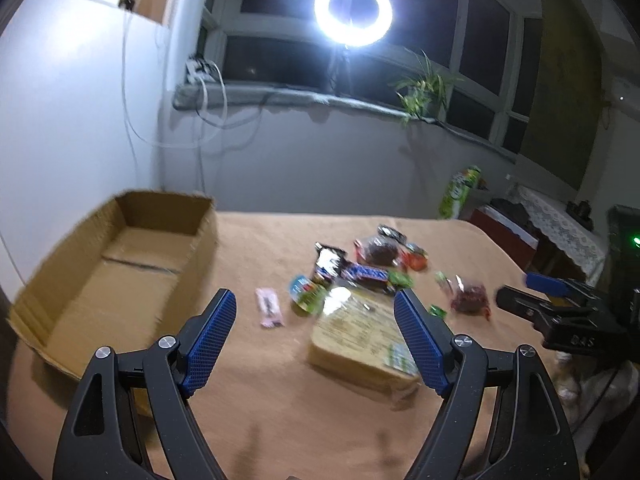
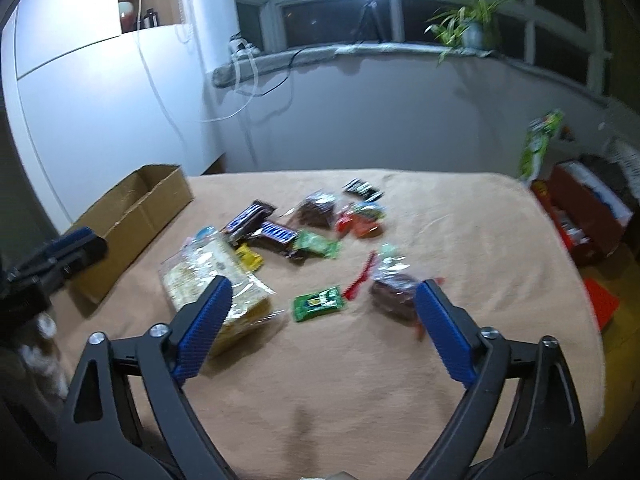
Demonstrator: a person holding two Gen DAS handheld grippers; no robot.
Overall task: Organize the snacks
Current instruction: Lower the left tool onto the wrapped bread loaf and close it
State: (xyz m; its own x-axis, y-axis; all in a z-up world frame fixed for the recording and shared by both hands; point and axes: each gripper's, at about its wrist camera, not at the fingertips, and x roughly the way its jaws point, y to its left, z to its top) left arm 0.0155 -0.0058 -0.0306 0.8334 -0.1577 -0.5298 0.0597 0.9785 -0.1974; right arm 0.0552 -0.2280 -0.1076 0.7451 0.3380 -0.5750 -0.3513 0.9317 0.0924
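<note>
A pile of snack packets (image 1: 360, 268) lies on the tan-covered table (image 1: 280, 420), right of an open cardboard box (image 1: 204, 248). My left gripper (image 1: 314, 300) hangs open above the table with nothing between its fingers. A large clear pack of yellowish snacks (image 1: 360, 336) and a pink wrapper (image 1: 268, 306) lie just beyond it. My right gripper (image 2: 323, 284) is open and holds nothing. Beyond its tips lie a small green packet (image 2: 318, 302), a red strip (image 2: 358, 280) and a dark brown bag (image 2: 394, 294). The large pack (image 2: 208, 280) sits by its left finger. Blue candy bars (image 2: 276, 234) lie farther back.
The cardboard box (image 2: 136, 216) stands at the table's far left. A ring light (image 1: 352, 10) on a stand and a plant (image 2: 468, 24) sit at the window sill. A green bag (image 2: 538, 144) and a red box (image 2: 584, 212) stand off the table's right edge.
</note>
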